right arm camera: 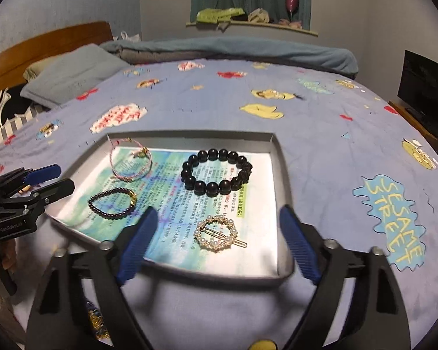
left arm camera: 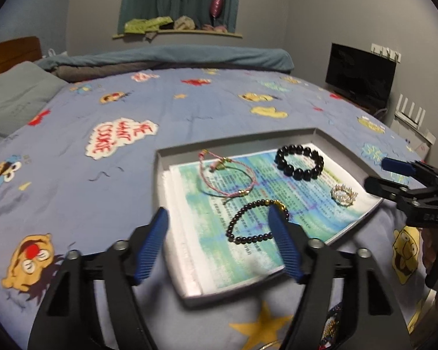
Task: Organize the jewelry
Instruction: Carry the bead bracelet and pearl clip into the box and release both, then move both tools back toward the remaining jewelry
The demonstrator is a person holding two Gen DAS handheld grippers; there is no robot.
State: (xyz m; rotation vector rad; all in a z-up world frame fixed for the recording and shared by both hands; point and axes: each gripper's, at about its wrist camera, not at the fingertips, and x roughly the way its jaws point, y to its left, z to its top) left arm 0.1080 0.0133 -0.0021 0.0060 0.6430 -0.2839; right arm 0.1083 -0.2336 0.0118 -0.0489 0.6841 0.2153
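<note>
A shallow grey tray (left arm camera: 160,175) (right arm camera: 280,175) lined with printed paper lies on the bed. In it are a large black bead bracelet (left arm camera: 300,162) (right arm camera: 216,173), a small dark bead bracelet with a gold charm (left arm camera: 254,221) (right arm camera: 113,203), a pink cord bracelet (left arm camera: 226,180) (right arm camera: 130,160) and a round pearl hair clip (left arm camera: 344,194) (right arm camera: 217,233). My left gripper (left arm camera: 219,218) is open and empty above the tray's near left part. My right gripper (right arm camera: 217,215) is open and empty above the hair clip.
The blue cartoon bedsheet (left arm camera: 102,116) (right arm camera: 335,134) spreads all around the tray. Pillows (right arm camera: 73,73) and a folded blanket (left arm camera: 175,55) lie at the far side. A black monitor (left arm camera: 362,75) stands to the right. More beaded jewelry (left arm camera: 331,323) (right arm camera: 96,320) lies near the bed's front edge.
</note>
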